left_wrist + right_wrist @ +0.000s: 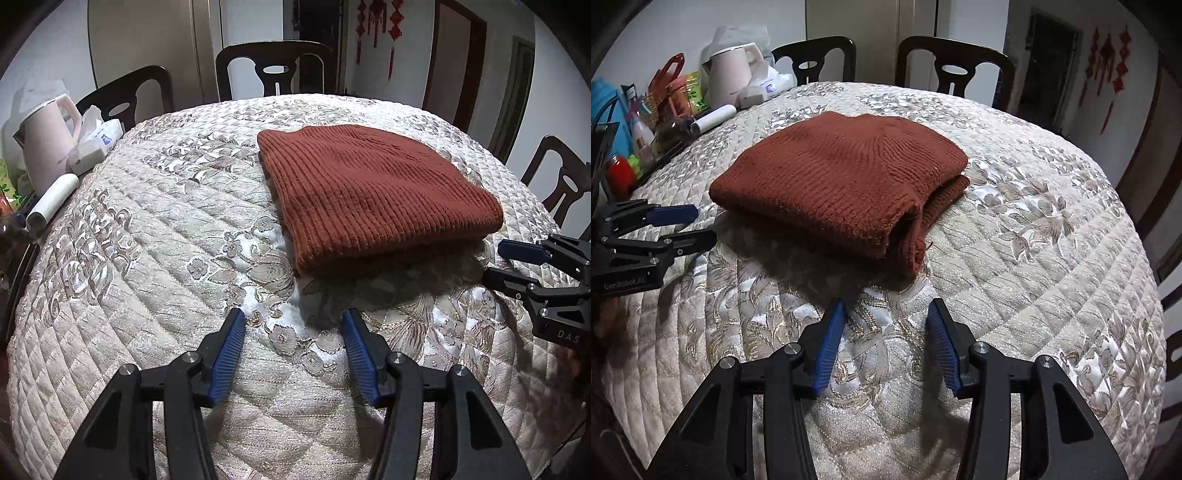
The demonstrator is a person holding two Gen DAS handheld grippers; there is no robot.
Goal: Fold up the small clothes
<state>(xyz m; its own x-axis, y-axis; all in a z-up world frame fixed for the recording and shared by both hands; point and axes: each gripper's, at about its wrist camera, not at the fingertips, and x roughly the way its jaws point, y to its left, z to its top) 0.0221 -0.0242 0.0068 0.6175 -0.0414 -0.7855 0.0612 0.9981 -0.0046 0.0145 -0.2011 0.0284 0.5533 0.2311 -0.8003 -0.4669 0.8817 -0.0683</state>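
Quilted table (155, 258): folded sweater (369, 192) (rust knit); both grippers empty.

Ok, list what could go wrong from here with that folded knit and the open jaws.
1. The rust knit garment has loose layered edges at its near corner; a nudge could spill the fold.
2. The right gripper might pinch the quilted tablecloth instead.
3. The left gripper sits near the right, so they may collide.

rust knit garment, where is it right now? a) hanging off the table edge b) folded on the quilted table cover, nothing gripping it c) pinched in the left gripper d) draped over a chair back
b: the rust knit garment lies folded on the quilted table cover, and both the left gripper and the right gripper are open and empty short of it.
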